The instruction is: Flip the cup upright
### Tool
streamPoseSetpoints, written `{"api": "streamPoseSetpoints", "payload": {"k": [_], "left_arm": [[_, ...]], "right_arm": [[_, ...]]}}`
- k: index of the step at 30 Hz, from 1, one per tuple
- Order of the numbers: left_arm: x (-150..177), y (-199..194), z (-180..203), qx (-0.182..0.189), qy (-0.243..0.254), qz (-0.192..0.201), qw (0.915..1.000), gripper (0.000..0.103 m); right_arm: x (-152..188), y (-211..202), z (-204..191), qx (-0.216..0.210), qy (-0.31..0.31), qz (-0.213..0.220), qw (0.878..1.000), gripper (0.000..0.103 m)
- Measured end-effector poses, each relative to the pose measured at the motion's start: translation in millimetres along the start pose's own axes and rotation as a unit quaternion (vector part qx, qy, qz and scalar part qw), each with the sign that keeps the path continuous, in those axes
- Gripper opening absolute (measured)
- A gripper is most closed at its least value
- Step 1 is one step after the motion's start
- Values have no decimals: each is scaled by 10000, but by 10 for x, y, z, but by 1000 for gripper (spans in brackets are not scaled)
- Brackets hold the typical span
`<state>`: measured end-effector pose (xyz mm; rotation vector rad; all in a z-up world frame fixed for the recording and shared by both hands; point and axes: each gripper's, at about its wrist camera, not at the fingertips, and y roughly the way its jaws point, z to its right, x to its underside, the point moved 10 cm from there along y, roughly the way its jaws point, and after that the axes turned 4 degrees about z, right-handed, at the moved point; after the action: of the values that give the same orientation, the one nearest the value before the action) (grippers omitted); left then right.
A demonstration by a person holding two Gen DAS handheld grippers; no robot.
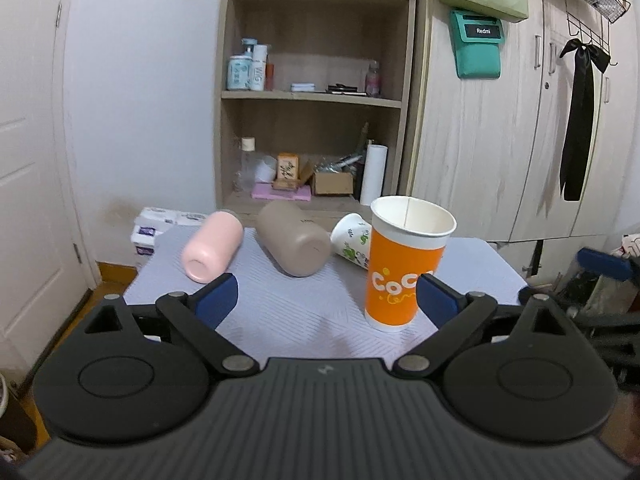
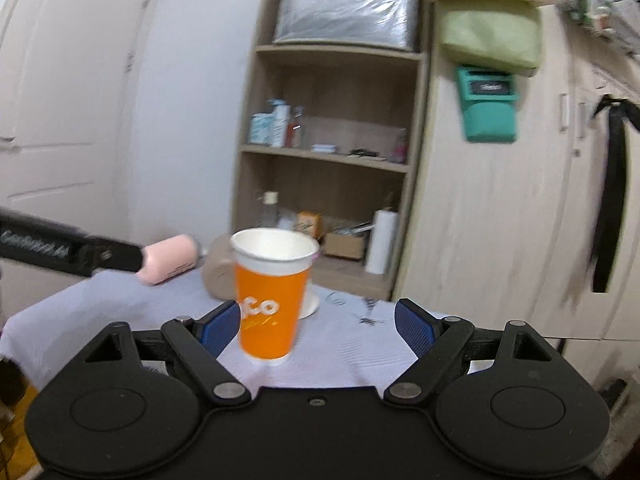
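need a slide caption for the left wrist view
Open left gripper faces an upright orange cup; three other cups lie tipped behind it.

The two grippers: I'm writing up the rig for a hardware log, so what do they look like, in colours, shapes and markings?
Both look alike. The left gripper and right gripper each have a matte black body with two round discs, black linkage bars on silver rivets, and blue textured finger pads. The left body is ribbed, with a small logo.

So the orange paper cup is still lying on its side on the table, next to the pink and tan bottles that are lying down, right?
Not quite. The orange paper cup stands upright on the table, open end up, as the left wrist view shows. The pink bottle and tan bottle do lie on their sides nearby.
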<state>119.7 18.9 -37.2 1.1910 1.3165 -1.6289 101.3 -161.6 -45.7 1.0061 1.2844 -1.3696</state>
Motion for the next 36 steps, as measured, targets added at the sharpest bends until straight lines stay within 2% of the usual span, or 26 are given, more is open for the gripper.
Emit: {"api": "streamPoseSetpoints", "payload": {"k": [4, 11, 18, 19, 21, 26, 29, 36], "left_arm": [[-19, -57, 24, -70, 139, 16, 9999, 97], [4, -37, 8, -125, 99, -53, 9999, 97], [12, -64, -64, -300, 79, -91, 9995, 97], [11, -87, -68, -312, 71, -77, 9995, 97], [-6, -123, -79, -341, 71, -52, 9994, 98], [-16, -183, -73, -314, 125, -53, 9994, 99], [-19, -198, -59, -269, 129, -71, 9995, 102], [7, -173, -53, -339, 179, -176, 9991, 103]], "right_arm": [[-34, -32, 71, 132, 169, 44, 9998, 88], [-81, -137, 89, 338, 135, 148, 9992, 88], [-81, -197, 75, 380, 241, 88, 9989, 88], [-82, -202, 71, 368, 245, 68, 9990, 89], [-81, -201, 74, 380, 262, 10, 9989, 98], [-60, -184, 87, 462, 281, -149, 9984, 98], [-52, -177, 98, 528, 306, -199, 9979, 103], [-38, -176, 96, 609, 273, -305, 9973, 103]]}}
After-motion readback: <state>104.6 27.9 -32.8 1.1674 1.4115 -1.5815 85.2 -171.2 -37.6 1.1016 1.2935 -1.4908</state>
